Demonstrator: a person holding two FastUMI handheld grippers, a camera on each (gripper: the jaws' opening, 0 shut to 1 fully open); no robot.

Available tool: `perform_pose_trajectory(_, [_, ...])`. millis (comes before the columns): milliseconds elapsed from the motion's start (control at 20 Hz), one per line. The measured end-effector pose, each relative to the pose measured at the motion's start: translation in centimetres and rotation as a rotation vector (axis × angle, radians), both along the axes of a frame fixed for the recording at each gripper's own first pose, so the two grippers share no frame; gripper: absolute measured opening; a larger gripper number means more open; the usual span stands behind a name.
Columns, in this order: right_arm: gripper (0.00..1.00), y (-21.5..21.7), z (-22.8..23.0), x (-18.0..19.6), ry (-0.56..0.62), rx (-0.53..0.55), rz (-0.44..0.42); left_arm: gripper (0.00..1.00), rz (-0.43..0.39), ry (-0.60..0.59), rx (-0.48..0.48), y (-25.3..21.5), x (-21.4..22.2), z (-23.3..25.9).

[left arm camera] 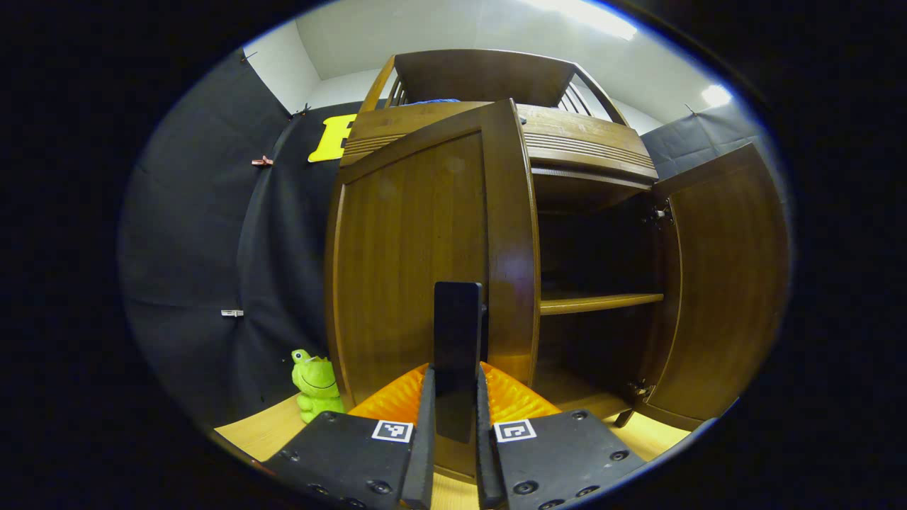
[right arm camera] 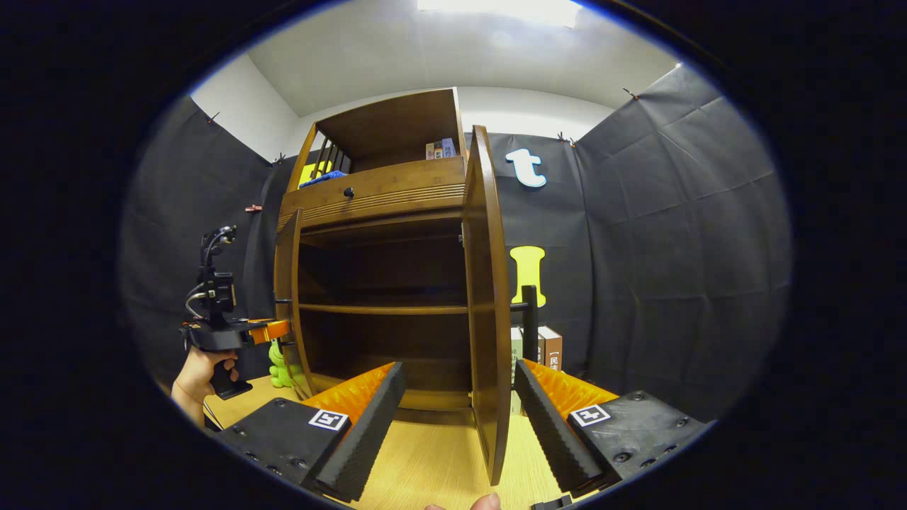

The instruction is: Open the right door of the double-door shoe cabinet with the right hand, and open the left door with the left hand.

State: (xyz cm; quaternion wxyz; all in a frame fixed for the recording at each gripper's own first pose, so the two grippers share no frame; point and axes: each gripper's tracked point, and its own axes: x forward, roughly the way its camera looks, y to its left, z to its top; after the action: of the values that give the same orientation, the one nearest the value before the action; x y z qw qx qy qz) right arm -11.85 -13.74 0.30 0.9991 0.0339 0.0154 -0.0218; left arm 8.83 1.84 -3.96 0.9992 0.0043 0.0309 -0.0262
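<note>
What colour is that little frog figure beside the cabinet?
Bright green. The frog figure shows best in the left gripper view, on the floor left of the cabinet.

two cabinet doors point(left arm camera: 425, 248) point(left arm camera: 723, 283), two grippers point(left arm camera: 453, 425) point(right arm camera: 457, 418), one frog toy point(left arm camera: 315, 386)

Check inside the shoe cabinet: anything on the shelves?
Inside the shoe cabinet, one shelf crosses the middle, with nothing visible on it. The back is dark, and the left door hides part from the left gripper view.
</note>
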Motion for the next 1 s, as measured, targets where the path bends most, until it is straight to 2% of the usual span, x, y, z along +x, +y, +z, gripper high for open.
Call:
perform_pose_trajectory(50, [1.0,0.1,0.1,0.0,-0.001,-0.001,0.002,0.28,0.005,-0.002,0.002,0.5,-0.4,0.0])
perform_pose_trajectory(450, [0.98,1.3,0.0,0.0,-0.002,-0.011,0.021,0.25,0.069,-0.006,0.014,4.1,-3.4,0.2])
perform_pose_trajectory(600, [1.0,1.7,0.2,-0.1,-0.006,-0.01,0.025,0.24,0.089,-0.005,0.021,5.4,-4.3,0.4])
perform_pose_trajectory(650, [0.98,1.8,0.5,-0.1,-0.01,-0.01,0.023,0.23,0.085,-0.004,0.023,5.5,-4.6,0.4])
perform_pose_trajectory(1000, [0.98,2.3,1.2,-0.4,-0.034,-0.013,0.025,0.2,0.046,-0.012,0.041,6.2,-5.6,0.4])
